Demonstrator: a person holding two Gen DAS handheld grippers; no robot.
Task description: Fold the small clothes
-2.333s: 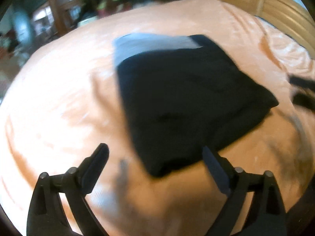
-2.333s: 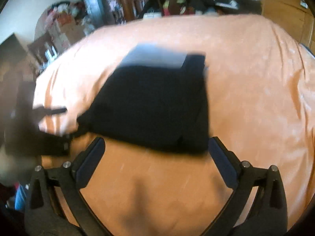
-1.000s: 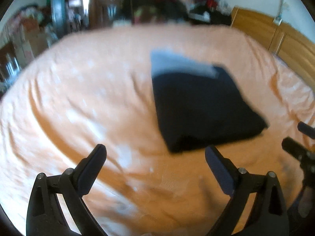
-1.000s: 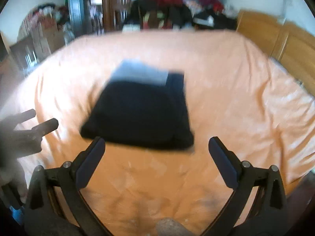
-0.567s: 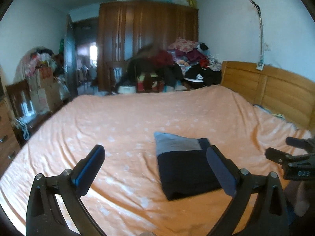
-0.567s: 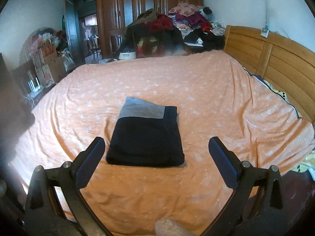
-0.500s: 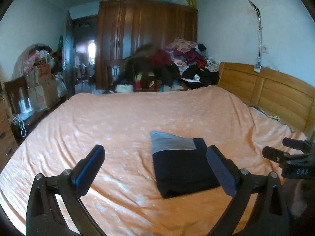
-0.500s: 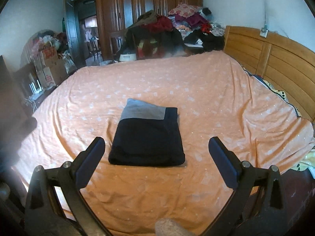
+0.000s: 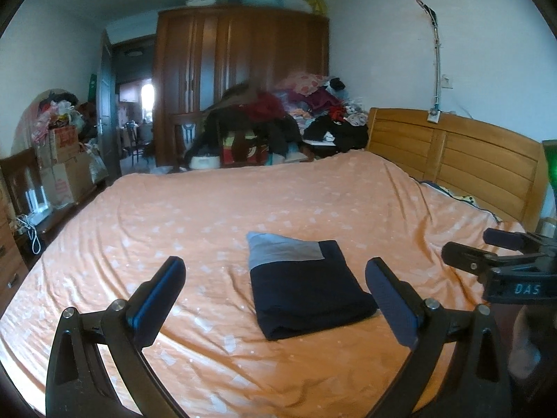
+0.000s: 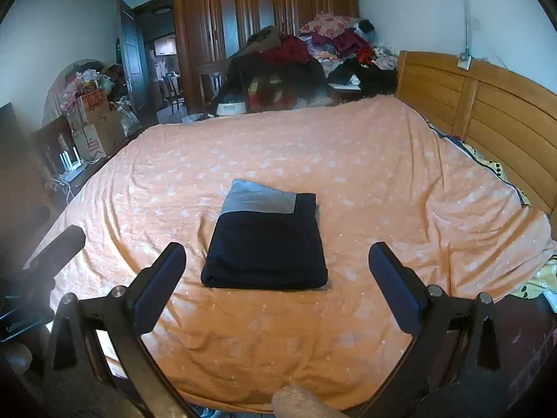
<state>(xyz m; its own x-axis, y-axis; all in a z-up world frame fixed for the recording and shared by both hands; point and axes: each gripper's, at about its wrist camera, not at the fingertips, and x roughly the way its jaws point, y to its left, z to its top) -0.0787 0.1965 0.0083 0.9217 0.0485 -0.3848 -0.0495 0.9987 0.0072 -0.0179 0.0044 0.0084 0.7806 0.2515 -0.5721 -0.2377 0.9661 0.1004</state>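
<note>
Now both grippers have drawn well back from the bed compared with a couple of seconds ago, when the folded dark garment filled each view in a blur; the picture has sharpened and the whole room shows. The left gripper [image 9: 275,285] holds its jaws spread wide with nothing between them, and the right gripper [image 10: 276,270] is spread just as wide and equally empty. The folded navy garment with a grey band [image 10: 265,240] lies flat on the orange bedspread [image 10: 365,181], a little below the centre of the right wrist frame, its grey band along the far edge; in the left wrist frame the same garment [image 9: 306,289] sits just right of centre, apart from both sets of fingers. Its fold looks the same as it did half a second ago. At the right edge of the left wrist frame the right gripper [image 9: 487,254] shows from the side, with the white letters "DAS" readable on its black body. At the lower left of the right wrist frame a black part of the left gripper [image 10: 55,247] carries pale lettering too blurred to read. Cardboard boxes [image 10: 94,129] at the left have red print I cannot make out. A wooden headboard [image 9: 452,160] runs along the right, and a heap of clothes [image 9: 278,118] stands before a dark wooden wardrobe [image 9: 243,80].
</note>
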